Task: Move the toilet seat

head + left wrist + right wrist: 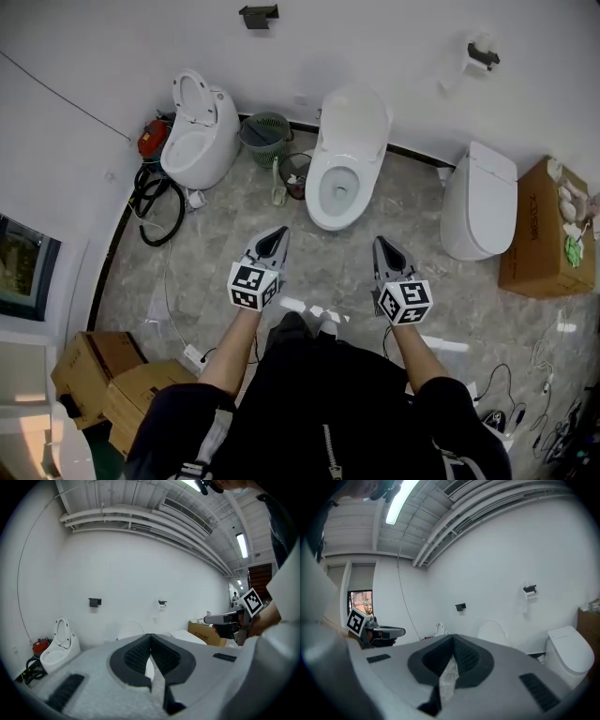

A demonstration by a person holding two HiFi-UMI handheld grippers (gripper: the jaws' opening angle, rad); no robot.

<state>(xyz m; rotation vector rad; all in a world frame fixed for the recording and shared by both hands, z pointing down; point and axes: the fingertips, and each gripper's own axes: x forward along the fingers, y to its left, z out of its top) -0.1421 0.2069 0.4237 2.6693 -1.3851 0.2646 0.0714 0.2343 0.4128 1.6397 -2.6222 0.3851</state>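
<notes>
Three white toilets stand along the far wall in the head view. The middle toilet (342, 173) has its lid raised against the wall and its bowl open. The left toilet (199, 131) has its seat up, and the right toilet (480, 202) is closed. My left gripper (278, 234) and right gripper (381, 244) are held side by side in front of the middle toilet, a short way from its bowl. Both are shut with nothing between the jaws. The left gripper (150, 635) points at the raised lid (131, 629). The right gripper (452, 637) has that lid (493, 632) just to its right.
A green basket (266, 131) and a small dark bin (296, 173) stand between the left and middle toilets. A black hose (155, 202) lies by the left wall. Cardboard boxes sit at the right (544, 230) and at the lower left (103, 375). Cables trail over the floor.
</notes>
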